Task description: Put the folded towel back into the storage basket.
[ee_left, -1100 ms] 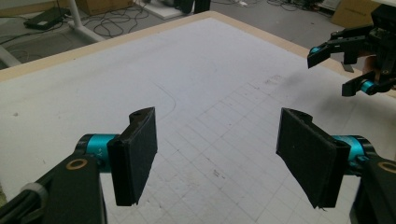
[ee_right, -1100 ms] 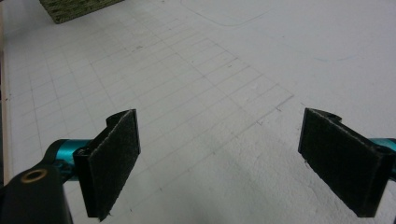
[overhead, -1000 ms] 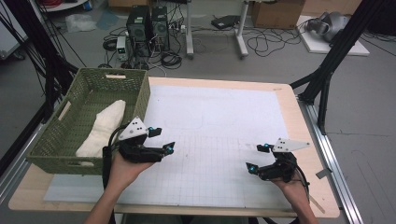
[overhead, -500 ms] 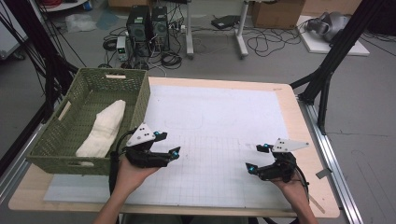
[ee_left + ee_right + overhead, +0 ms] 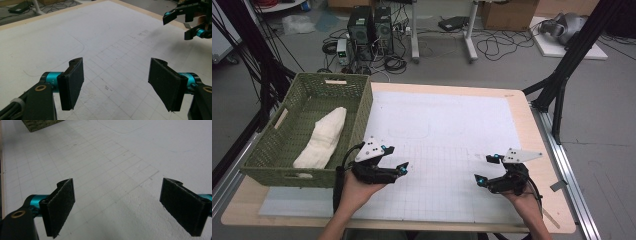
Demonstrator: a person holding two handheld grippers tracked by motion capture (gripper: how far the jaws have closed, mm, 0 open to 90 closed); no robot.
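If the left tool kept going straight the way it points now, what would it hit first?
Probably the white mat: the left tool is open, empty and angled slightly down at it. The right tool sits off to one side, though depth is hard to judge.

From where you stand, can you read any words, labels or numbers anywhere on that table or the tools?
None can be read.
Faint marks on the white gridded mat: too small and blurred to read.
The green basket, the rolled white cloth, the left gripper and the right gripper: no lettering visible.
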